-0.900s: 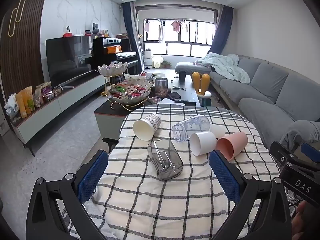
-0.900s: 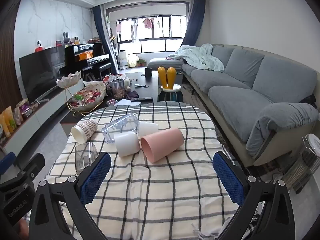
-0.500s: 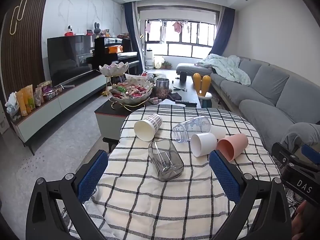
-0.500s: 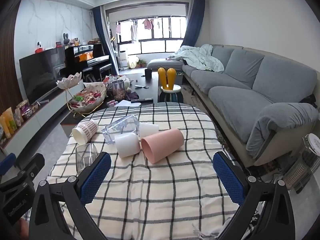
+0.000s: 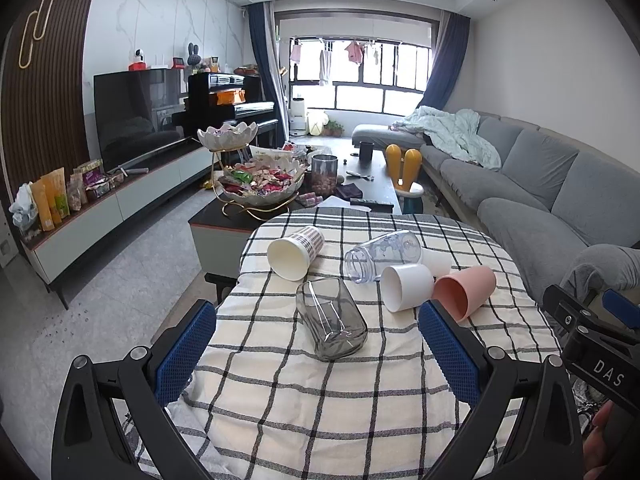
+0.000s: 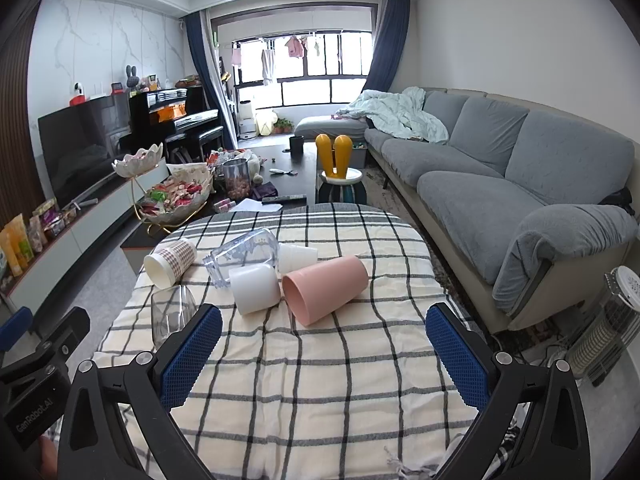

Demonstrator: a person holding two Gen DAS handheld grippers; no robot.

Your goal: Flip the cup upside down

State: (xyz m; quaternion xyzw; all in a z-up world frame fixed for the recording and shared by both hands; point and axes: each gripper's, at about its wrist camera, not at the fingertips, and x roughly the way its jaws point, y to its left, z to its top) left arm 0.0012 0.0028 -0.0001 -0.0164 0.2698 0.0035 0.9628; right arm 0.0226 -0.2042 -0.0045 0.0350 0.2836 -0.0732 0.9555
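Several cups lie on their sides on a checked tablecloth [image 5: 320,392]. A smoky grey glass [image 5: 331,324] lies nearest my left gripper [image 5: 318,354], which is open and empty just short of it. Behind lie a plaid paper cup [image 5: 295,252], a clear plastic bottle-cup [image 5: 382,255], a white cup [image 5: 406,287] and a pink cup [image 5: 464,292]. In the right wrist view my right gripper [image 6: 323,354] is open and empty, below the pink cup [image 6: 325,289] and white cup [image 6: 256,289]; the grey glass [image 6: 172,312] is at left.
A coffee table with a snack bowl [image 5: 262,188] stands behind the table. A grey sofa [image 6: 500,184] runs along the right. A TV unit [image 5: 120,200] is on the left. A heater [image 6: 604,328] stands on the floor at right.
Both views have shifted only slightly; the cups have not moved and both grippers stay open.
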